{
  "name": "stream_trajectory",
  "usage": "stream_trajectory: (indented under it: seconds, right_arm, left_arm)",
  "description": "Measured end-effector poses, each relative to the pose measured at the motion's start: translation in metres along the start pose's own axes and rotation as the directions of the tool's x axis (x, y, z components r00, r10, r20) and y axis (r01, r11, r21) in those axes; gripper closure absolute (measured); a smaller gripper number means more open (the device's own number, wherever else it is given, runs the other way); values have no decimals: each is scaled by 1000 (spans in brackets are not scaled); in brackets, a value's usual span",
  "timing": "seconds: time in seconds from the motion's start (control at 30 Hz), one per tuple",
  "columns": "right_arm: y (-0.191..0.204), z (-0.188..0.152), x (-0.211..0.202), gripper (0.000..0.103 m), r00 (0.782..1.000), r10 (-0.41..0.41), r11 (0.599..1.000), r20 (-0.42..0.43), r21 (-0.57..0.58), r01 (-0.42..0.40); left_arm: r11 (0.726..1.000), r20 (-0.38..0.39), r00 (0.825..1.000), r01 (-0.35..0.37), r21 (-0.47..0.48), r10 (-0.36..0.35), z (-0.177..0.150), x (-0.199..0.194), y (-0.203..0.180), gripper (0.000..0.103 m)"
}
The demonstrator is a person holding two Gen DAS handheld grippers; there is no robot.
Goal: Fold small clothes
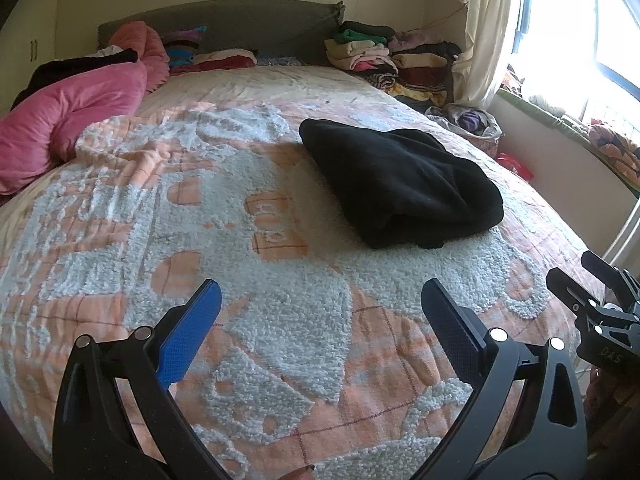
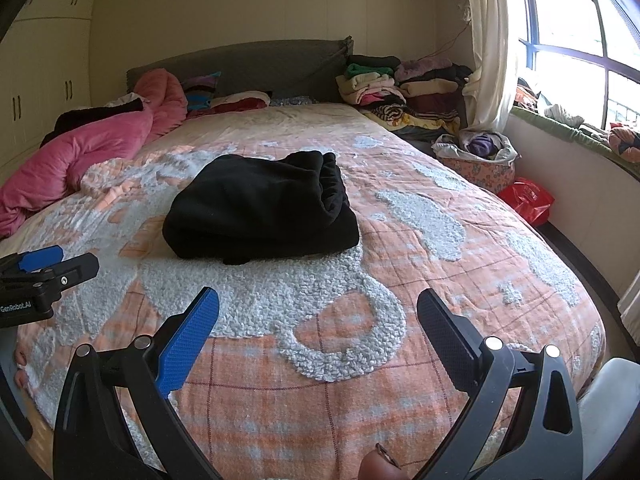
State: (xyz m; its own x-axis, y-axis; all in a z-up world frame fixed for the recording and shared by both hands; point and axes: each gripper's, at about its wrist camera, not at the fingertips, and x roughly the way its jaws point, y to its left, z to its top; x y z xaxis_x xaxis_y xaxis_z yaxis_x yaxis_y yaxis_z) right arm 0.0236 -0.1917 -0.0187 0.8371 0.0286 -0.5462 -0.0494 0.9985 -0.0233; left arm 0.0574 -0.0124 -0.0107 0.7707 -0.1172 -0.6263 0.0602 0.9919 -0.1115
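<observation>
A black fleece garment (image 1: 400,184) lies folded into a thick bundle on the orange and white bedspread (image 1: 248,264). It also shows in the right wrist view (image 2: 260,208), with its gathered waistband at the far right. My left gripper (image 1: 320,300) is open and empty, held above the bedspread short of the garment. My right gripper (image 2: 318,312) is open and empty, also short of the garment. The right gripper shows at the right edge of the left wrist view (image 1: 576,276). The left gripper shows at the left edge of the right wrist view (image 2: 60,260).
A pink quilt (image 2: 80,160) lies bunched at the left. Stacks of folded clothes (image 2: 400,88) stand at the bed's far right corner. A basket of clothes (image 2: 476,160) and a red bag (image 2: 528,198) sit on the floor at the right, below the window.
</observation>
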Motion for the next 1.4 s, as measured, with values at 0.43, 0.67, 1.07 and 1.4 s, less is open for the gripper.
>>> stream_trajectory:
  seconds: [0.43, 0.67, 1.07, 1.4]
  right_arm:
    - [0, 1, 0, 4, 1000, -3, 1000, 1, 1, 3]
    - [-1, 1, 0, 4, 1000, -4, 1000, 1, 2, 4]
    - [-1, 2, -1, 4, 1000, -4, 1000, 2, 3, 4]
    - [-1, 1, -1, 4, 1000, -4, 1000, 0, 3, 4]
  left_arm:
    - [1000, -2, 1000, -18, -2, 18, 1, -1, 0, 9]
    - [1000, 3, 1000, -17, -2, 17, 2, -2, 0, 9]
    - [1000, 2, 1000, -20, -4, 20, 2, -3, 0, 9]
    - [999, 0, 999, -32, 1, 32, 2, -3, -2, 9]
